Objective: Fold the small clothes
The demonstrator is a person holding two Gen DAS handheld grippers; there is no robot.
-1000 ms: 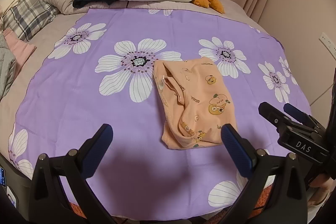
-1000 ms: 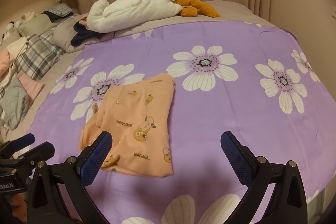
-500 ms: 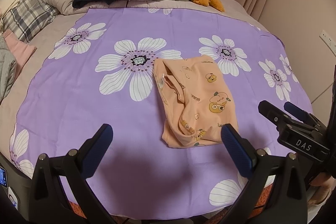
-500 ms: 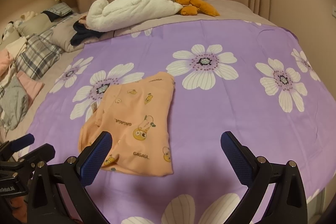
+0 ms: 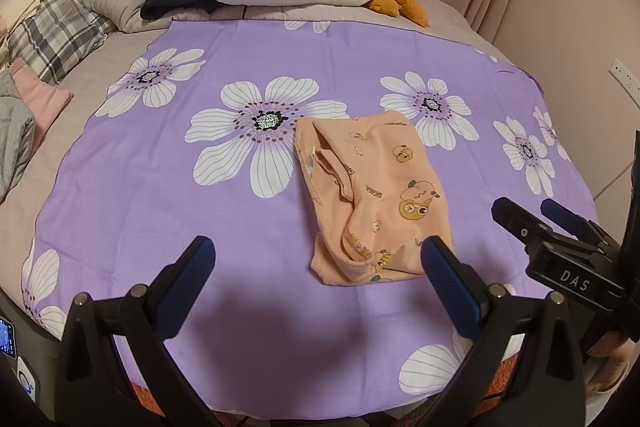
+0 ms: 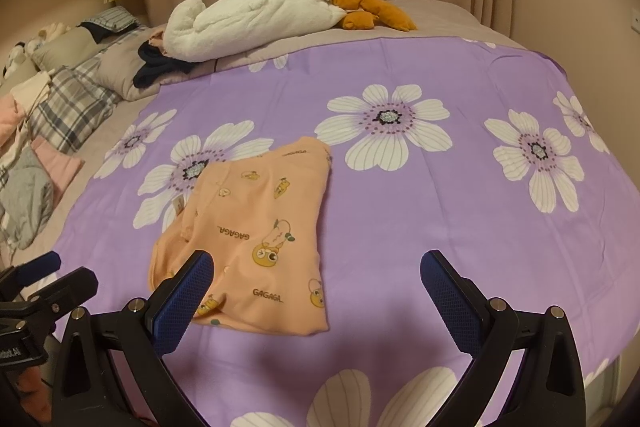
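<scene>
Peach garment, folded, lies flat on purple flowered sheet, near its front edge. Left gripper spread wide, empty, hovering just before garment; right gripper likewise released, empty. White plush goose far back, dark clothes beside it.

Bed under purple flowered sheet; on it, folded peach garment, perhaps baby clothing.
</scene>
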